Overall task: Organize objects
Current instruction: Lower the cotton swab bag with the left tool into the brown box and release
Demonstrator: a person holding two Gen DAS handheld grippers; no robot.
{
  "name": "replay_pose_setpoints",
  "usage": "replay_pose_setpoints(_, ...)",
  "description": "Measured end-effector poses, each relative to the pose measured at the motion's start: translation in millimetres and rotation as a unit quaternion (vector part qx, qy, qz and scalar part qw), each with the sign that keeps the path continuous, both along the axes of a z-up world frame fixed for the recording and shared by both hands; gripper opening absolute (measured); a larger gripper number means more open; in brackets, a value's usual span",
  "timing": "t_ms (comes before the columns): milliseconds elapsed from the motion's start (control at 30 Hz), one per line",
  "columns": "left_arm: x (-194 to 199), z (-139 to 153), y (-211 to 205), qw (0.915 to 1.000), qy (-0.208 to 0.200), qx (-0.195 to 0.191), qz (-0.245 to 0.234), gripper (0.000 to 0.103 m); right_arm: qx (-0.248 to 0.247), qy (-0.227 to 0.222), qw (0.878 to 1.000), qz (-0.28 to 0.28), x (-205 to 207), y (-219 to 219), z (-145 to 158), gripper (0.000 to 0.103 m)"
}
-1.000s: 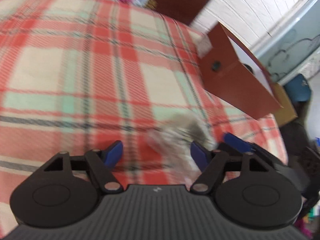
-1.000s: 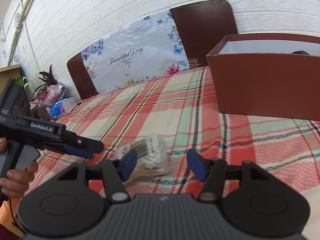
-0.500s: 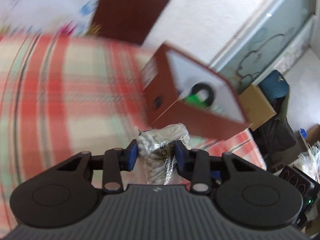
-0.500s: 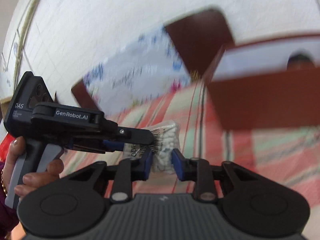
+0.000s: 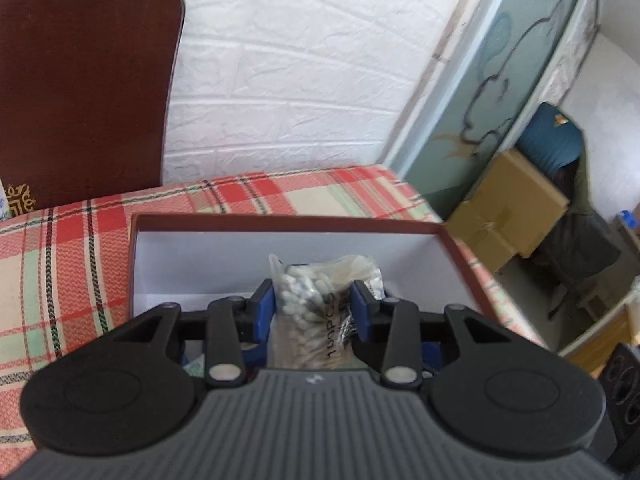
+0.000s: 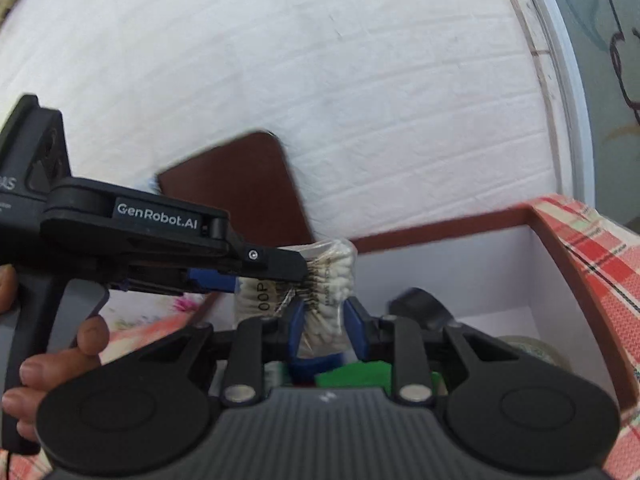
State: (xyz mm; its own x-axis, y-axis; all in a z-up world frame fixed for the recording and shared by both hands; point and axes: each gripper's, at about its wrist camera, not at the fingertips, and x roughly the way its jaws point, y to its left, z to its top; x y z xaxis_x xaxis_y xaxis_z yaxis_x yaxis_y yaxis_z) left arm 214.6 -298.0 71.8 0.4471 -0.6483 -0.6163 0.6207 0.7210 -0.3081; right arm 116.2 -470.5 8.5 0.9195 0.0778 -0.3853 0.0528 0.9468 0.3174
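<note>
A clear bag of cotton swabs (image 5: 320, 304) is held by both grippers above the open brown box (image 5: 280, 224) with a white inside. My left gripper (image 5: 314, 310) is shut on the bag's sides. My right gripper (image 6: 324, 324) is shut on the same bag (image 6: 328, 276) from another side, with the left gripper's fingers (image 6: 276, 264) clamping it from the left. The box's rim and white wall (image 6: 480, 264) sit right behind the bag. Inside the box lie a green item (image 6: 352, 374), a black object (image 6: 420, 304) and a tape roll (image 6: 528, 350).
The box stands on a red plaid tablecloth (image 5: 60, 280). A dark brown chair back (image 5: 80, 92) stands behind the table against a white brick wall. A cardboard box (image 5: 508, 216) and clutter stand on the floor to the right.
Both grippers closed on the swab bag, lifted it off the tablecloth and carried it over the open box. The box interior now fills the view below the bag.
</note>
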Motion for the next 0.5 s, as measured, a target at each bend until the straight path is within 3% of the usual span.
replay_pose_setpoints(67, 0, -9, -6, 0.9992, -0.005, 0.036, 0.015, 0.043, -0.013, 0.021, 0.999, -0.025, 9, -2, -8, 0.035)
replay_pose_setpoints(233, -24, 6, 7, 0.9949, -0.061, 0.076, 0.025, 0.044, -0.011, -0.007, 0.999, -0.045, -13, 5, -5, 0.037)
replay_pose_setpoints(500, -86, 36, 45, 0.9862, -0.128, 0.095, 0.045, 0.053, -0.011, -0.041, 0.996, -0.073, -74, 45, 22, 0.037)
